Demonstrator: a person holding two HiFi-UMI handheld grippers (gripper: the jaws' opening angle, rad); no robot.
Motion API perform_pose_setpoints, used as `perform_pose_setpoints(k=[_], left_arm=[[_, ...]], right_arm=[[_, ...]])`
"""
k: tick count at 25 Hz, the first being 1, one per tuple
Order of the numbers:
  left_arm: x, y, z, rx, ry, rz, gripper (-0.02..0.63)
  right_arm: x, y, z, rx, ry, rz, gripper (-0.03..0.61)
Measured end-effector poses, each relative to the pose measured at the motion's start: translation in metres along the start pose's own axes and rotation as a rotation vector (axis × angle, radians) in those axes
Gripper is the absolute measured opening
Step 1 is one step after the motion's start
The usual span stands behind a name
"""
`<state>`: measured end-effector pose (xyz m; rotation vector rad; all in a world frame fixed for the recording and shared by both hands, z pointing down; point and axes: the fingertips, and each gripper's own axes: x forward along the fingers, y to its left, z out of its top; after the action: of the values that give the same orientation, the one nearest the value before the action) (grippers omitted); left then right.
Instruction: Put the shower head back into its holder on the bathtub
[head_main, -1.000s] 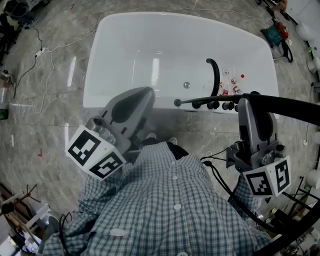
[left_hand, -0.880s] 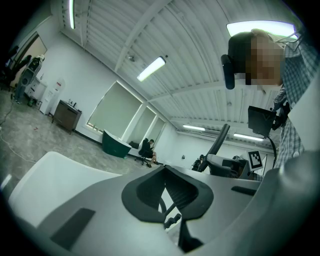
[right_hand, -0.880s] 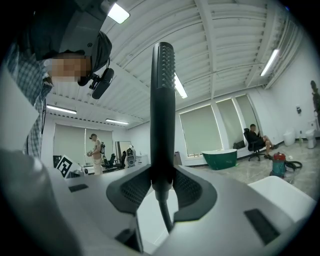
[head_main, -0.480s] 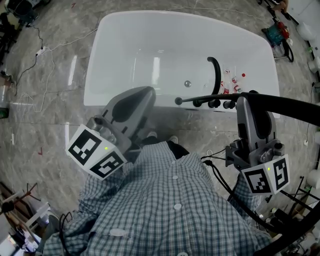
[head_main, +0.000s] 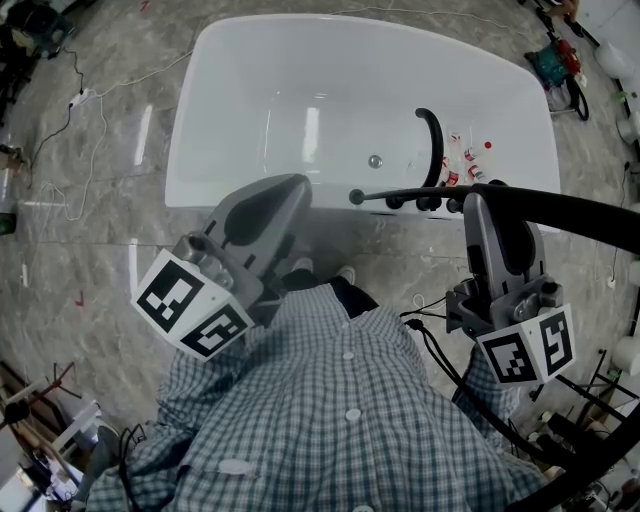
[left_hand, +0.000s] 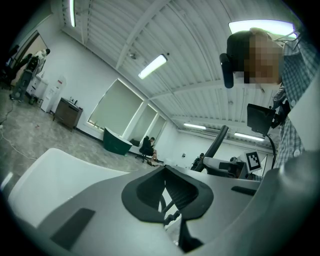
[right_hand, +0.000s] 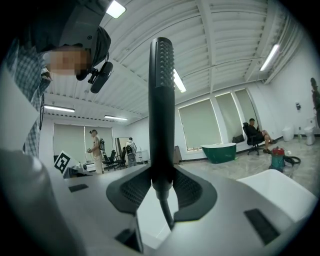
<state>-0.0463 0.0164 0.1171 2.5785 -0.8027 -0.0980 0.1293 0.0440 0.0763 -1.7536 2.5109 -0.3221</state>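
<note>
R gripper (right_hand: 161, 187) clamped on handle of black shower head (right_hand: 161, 100), wand upright betw. its 2 jaws, hose (right_hand: 167, 215) hanging below. L gripper (left_hand: 170, 200) jaws nearly together, nothing in them. Both held by near rim of white bathtub (head_main: 240, 60). Small red-and-white items (head_main: 463, 160) lie inside by black spout (head_main: 430, 140).

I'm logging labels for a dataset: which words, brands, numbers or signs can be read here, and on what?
No text is readable anywhere.
The cube on the left claw: square black-and-white markers, no letters.
The cube on the right claw: the same.
The shower head in the right claw: no print shows.
The small red-and-white items at the bathtub: too small to read.
</note>
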Motion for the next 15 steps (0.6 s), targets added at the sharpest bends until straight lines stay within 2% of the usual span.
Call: perform_pose_setpoints(k=[15], left_arm=[[0.006,0.002,-0.016,-0.026,0.031,0.003,0.009]], right_arm=[[0.012,-0.003,-0.025,0.027,0.070,0.014,0.132]])
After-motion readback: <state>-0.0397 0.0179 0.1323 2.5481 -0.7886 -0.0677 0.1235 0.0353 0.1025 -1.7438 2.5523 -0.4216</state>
